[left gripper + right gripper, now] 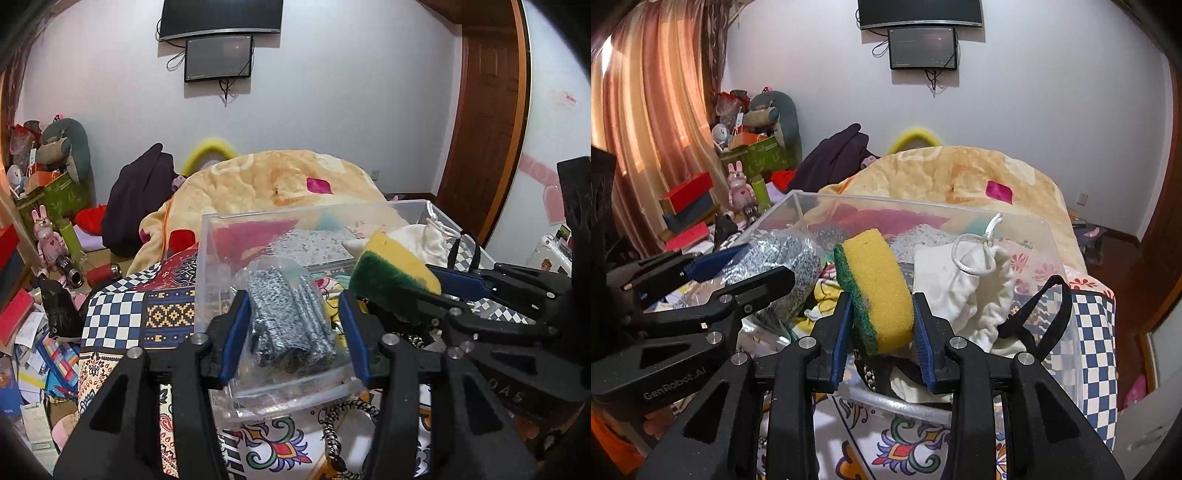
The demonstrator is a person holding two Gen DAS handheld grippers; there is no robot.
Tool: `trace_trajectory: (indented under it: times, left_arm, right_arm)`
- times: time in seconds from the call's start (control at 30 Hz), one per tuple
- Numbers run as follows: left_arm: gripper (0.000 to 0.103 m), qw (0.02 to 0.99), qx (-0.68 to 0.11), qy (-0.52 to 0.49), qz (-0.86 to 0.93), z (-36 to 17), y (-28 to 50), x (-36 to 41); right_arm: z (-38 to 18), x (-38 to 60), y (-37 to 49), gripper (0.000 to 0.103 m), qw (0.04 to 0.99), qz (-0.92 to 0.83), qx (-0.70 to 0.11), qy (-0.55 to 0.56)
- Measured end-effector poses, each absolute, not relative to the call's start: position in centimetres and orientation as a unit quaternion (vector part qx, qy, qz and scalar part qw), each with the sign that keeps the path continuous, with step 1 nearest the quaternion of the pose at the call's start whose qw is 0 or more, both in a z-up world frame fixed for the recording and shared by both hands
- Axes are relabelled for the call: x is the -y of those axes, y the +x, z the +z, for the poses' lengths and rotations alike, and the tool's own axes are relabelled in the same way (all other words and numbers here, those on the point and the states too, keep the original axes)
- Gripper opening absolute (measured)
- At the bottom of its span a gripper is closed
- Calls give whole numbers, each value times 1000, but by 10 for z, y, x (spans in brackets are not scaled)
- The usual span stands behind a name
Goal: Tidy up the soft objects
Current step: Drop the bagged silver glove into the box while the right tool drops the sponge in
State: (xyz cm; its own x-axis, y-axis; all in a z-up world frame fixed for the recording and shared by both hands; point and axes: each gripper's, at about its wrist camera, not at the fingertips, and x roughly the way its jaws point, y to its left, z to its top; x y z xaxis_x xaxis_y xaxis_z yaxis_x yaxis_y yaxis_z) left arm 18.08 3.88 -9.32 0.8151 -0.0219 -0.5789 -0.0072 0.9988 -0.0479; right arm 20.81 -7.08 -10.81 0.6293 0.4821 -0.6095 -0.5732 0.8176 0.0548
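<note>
My left gripper point(293, 325) is shut on a clear plastic bag of grey knitted fabric point(291, 321), held over the near edge of a clear plastic bin point(221, 229). My right gripper point(882, 321) is shut on a yellow sponge with a green scouring side point(877, 291), held over the same bin point(1015, 218). The sponge also shows in the left wrist view point(391, 273), and the bagged fabric shows in the right wrist view point(790, 266). A white drawstring pouch point(964, 284) lies inside the bin, with a black strap point(1052, 306) beside it.
The bin stands on a patterned bedspread point(122, 310). A rolled orange-cream blanket point(280, 181) lies behind it, with dark clothing point(136, 199) to its left. Boxes, toys and papers crowd the floor at left point(40, 258). A wooden door point(487, 122) is at right.
</note>
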Motion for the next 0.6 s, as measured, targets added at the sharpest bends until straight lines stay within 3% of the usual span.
trace_trajectory:
  times: [0.13, 0.2, 0.27, 0.43, 0.6]
  left_arm:
    - [55, 954, -298, -31, -14, -86, 169, -37]
    - [61, 955, -294, -38, -18, -82, 163, -38]
    - [65, 958, -284, -42, -21, -75, 152, -39]
    - [78, 964, -260, -49, -23, -63, 127, -42]
    - [85, 962, -265, -59, -35, -65, 110, -45]
  right_arm:
    - [-104, 74, 201, 33, 901, 291, -309, -84]
    - [-99, 77, 195, 35, 902, 295, -304, -86]
    - [-94, 79, 193, 40, 904, 296, -297, -88]
    - [-81, 96, 176, 65, 913, 293, -273, -76]
    - [-82, 106, 159, 70, 906, 314, -277, -60]
